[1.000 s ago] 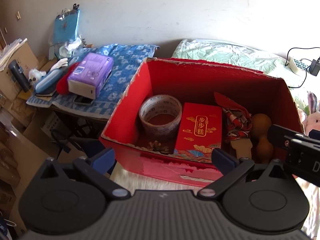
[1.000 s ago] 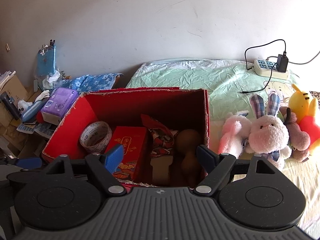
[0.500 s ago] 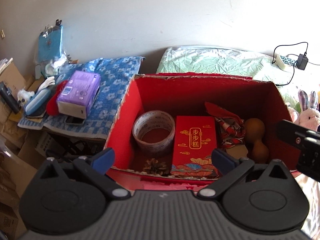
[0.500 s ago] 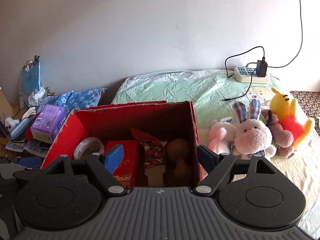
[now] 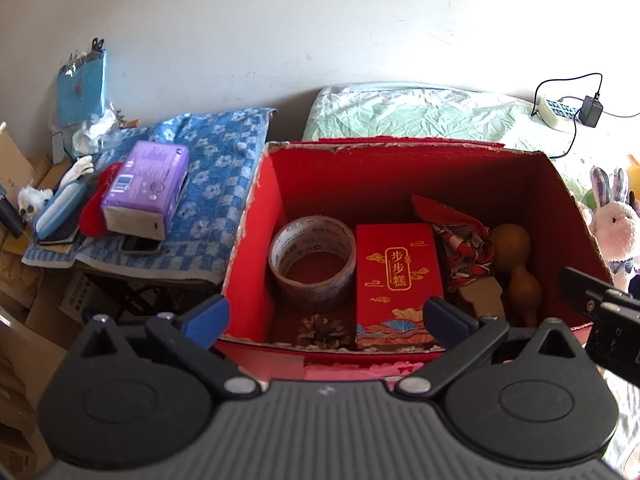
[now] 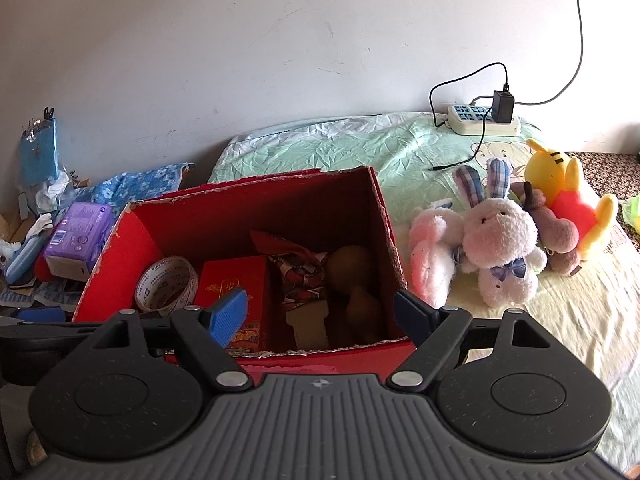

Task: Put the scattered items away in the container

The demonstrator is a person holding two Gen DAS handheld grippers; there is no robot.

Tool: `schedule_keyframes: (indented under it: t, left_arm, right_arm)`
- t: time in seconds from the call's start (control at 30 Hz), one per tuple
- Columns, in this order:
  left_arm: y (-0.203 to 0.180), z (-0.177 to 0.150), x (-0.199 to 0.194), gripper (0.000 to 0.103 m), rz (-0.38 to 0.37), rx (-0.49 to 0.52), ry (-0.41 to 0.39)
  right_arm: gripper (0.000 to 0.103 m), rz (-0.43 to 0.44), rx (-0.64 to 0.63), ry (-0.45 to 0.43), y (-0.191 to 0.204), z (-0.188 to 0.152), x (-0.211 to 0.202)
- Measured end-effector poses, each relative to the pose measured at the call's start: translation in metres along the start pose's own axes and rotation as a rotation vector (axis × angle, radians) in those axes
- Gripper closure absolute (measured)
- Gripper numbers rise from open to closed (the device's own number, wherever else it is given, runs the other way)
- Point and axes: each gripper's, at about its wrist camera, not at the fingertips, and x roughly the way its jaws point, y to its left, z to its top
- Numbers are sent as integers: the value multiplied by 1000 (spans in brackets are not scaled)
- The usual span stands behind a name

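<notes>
A red cardboard box stands on the bed; it also shows in the right wrist view. Inside lie a tape roll, a red gift box, a pine cone, a red patterned cloth, a cardboard piece and a brown gourd. My left gripper is open and empty, above the box's near edge. My right gripper is open and empty, above the box's near right side.
Plush toys lie on the bed right of the box. A power strip with a cable sits by the wall. Left of the box, a blue cloth carries a purple tissue pack and clutter.
Both grippers have risen and pulled back from the box, so more of the wall and bed shows. Both stayed open and empty. The box contents have not moved.
</notes>
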Motion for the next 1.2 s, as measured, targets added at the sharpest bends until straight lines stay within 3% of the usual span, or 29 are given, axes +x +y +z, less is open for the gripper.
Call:
schedule_keyframes:
  t: [0.53, 1.2]
  left_arm:
    - [-10, -19, -11, 0, 5, 12, 28]
    - [-19, -46, 1, 0, 38, 2, 103]
  right_arm:
    - [20, -3, 2, 1, -6, -11, -8]
    - [20, -48, -2, 86, -18, -32, -4]
